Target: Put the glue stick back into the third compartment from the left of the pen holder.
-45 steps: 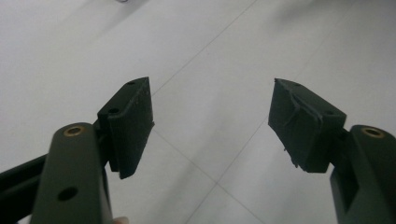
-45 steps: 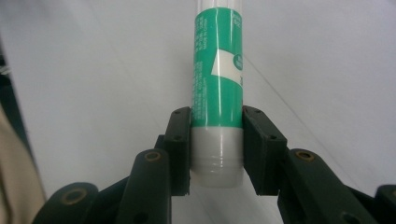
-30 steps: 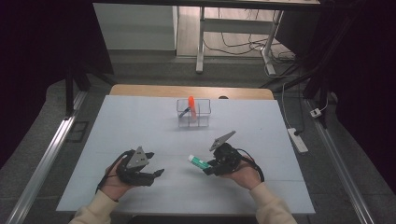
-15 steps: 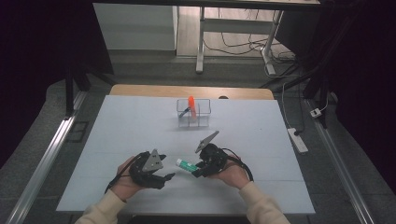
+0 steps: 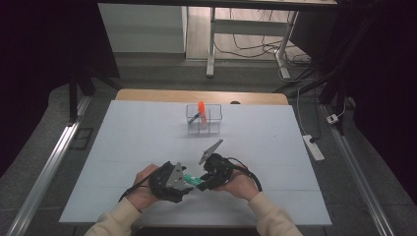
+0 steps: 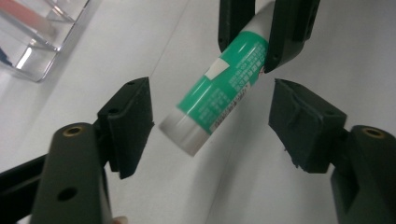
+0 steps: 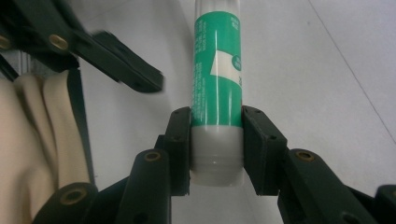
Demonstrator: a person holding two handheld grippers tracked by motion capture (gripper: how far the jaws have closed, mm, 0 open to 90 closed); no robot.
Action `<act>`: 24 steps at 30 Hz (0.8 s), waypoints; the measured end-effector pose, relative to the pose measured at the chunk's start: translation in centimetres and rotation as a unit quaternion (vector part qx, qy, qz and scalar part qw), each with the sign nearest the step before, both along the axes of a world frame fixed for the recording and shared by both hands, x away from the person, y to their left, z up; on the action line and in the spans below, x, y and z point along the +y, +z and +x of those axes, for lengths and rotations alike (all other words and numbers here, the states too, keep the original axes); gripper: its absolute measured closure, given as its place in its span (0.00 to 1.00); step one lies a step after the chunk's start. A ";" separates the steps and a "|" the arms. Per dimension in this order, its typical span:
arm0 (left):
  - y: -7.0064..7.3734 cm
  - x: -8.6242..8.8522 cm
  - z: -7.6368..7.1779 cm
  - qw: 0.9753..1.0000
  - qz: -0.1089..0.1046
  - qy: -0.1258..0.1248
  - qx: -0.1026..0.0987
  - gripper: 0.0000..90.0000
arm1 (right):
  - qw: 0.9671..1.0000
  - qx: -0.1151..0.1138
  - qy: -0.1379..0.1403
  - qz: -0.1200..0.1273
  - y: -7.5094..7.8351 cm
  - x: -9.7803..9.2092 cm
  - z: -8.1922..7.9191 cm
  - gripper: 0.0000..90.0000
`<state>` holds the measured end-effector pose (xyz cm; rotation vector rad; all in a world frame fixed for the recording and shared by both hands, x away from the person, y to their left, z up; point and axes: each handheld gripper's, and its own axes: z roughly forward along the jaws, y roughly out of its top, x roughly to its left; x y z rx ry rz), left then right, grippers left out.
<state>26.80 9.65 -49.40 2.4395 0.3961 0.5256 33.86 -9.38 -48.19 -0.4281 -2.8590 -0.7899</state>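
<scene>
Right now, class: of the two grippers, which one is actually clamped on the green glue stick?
The right gripper: its jaws press both sides of the green glue stick at one white end. The left gripper is open, its jaws flanking the stick's other end without touching.

Glossy plastic glue stick [image 7: 217, 93], matt black jaws

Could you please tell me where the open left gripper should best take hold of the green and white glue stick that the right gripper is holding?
Probably the free white end of the green and white glue stick, which points between the open left gripper's jaws. The right gripper already clamps the other white end, so close across the round barrel from both sides, clear of the right gripper's jaws.
</scene>
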 end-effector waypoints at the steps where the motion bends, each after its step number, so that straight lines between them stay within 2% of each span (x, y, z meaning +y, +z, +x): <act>1: -0.1 -0.1 0.0 1.000 0.005 -0.001 -0.003 0.36 | 1.000 0.001 0.001 0.003 0.1 0.1 0.0 0.71; 4: -0.2 -0.3 -0.2 1.000 0.016 -0.009 -0.011 0.48 | 1.000 0.004 0.006 0.006 0.3 0.1 -0.1 0.71; 12: -0.6 -0.7 -0.4 0.999 0.042 -0.018 -0.023 0.56 | 1.000 0.017 0.001 0.023 0.6 -0.2 0.0 0.71; 15: -0.8 -0.8 -0.5 0.997 0.066 -0.025 -0.027 0.62 | 0.999 0.021 -0.002 0.028 0.7 -0.3 0.0 0.71; 21: -0.9 -0.9 -0.6 0.996 0.068 -0.039 -0.029 0.69 | 0.999 0.024 -0.008 0.047 1.0 -0.6 0.1 0.71; 24: -0.8 -0.8 -0.7 0.997 0.057 -0.039 -0.029 0.72 | 0.997 0.007 -0.013 0.069 1.3 -0.8 0.1 0.69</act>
